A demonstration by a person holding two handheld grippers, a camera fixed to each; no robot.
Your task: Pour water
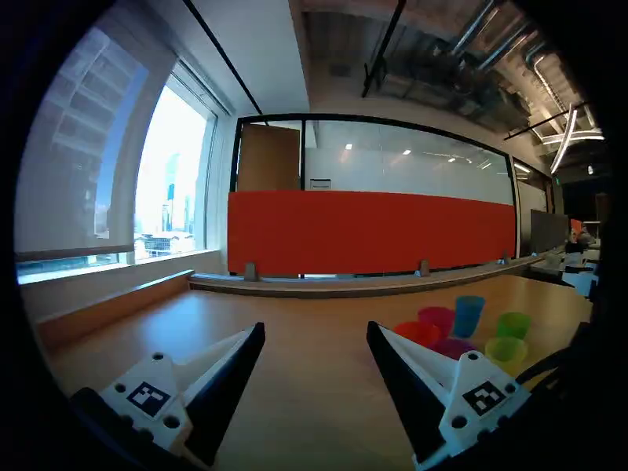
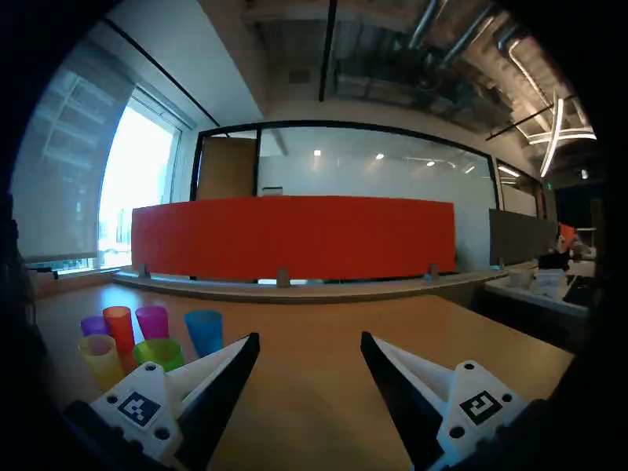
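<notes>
In the left gripper view, the bright window (image 1: 169,188) is at your far left. The long orange partition panel (image 1: 369,231) runs along the back edge of the wooden table (image 1: 314,392). Your left gripper (image 1: 315,326) is held over that table with its two fingers spread wide and nothing between them. Just past its right-hand finger are the translucent plastic cups, upright and close together: a red cup (image 1: 416,332), a pink cup (image 1: 436,316), a purple cup (image 1: 454,345) low among them, a taller blue cup (image 1: 469,314), then a green cup (image 1: 513,323) and a yellow cup (image 1: 506,351).

In the right gripper view the cups are at your left. The yellow, purple and red ones are farthest out, then pink and green, with the blue cup (image 2: 204,330) nearest the left-hand finger. Your right gripper (image 2: 308,336) is also wide open and empty — only bare tabletop lies between its fingers.
</notes>
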